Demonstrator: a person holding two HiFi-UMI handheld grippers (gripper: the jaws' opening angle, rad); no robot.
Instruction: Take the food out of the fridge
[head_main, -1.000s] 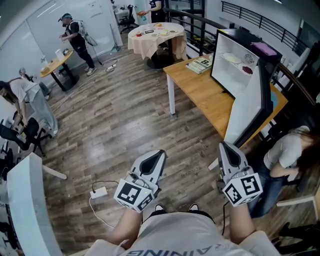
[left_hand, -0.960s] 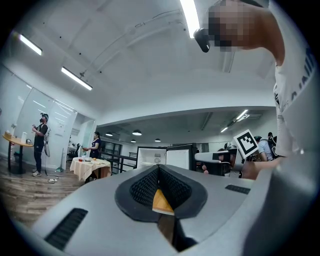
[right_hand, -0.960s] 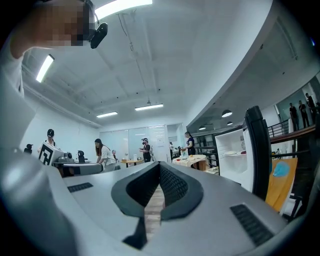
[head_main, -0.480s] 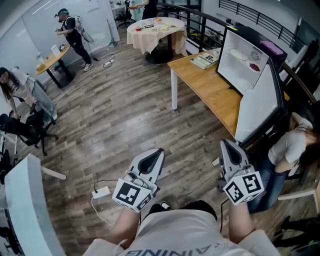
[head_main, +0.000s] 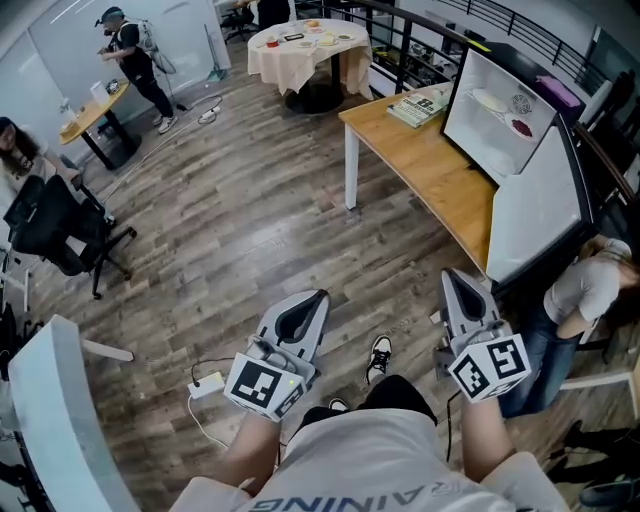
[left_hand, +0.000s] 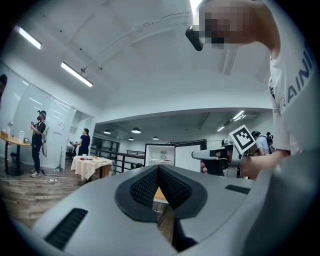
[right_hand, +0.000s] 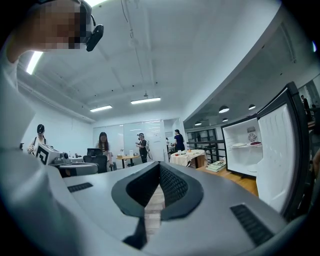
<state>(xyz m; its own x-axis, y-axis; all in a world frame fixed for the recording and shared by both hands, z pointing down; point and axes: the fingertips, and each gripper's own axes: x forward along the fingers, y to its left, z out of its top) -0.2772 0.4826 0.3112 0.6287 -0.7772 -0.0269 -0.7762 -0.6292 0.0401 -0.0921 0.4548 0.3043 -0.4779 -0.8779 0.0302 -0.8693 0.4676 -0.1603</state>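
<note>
Where the small white fridge (head_main: 480, 142) stands on the wooden worktop (head_main: 425, 175) with its door (head_main: 540, 215) swung wide open, the food sits on the upper shelf: one pale item on a white plate (head_main: 489, 100) to the left and one dark red item (head_main: 522, 127) to the right, apart from each other. Same worktop, far end: stack of books (head_main: 420, 106), near the fridge but not touching it. Left gripper (head_main: 318, 297): held low over the wood floor (head_main: 250, 230), well short of the worktop, jaws together at the tips, nothing between them. Right gripper (head_main: 455, 276): level beside the left one, close to the door's lower edge in the head view, jaws closed together, nothing held. Floor items: white power adapter with cable (head_main: 205, 384) just left of the left gripper; the person's black-and-white shoe (head_main: 378, 358) between the two grippers. Surroundings: seated person (head_main: 590, 290) at right, beside the fridge door; round table with pale cloth (head_main: 308, 45) beyond the worktop; black office chair (head_main: 55, 225) at left.
</note>
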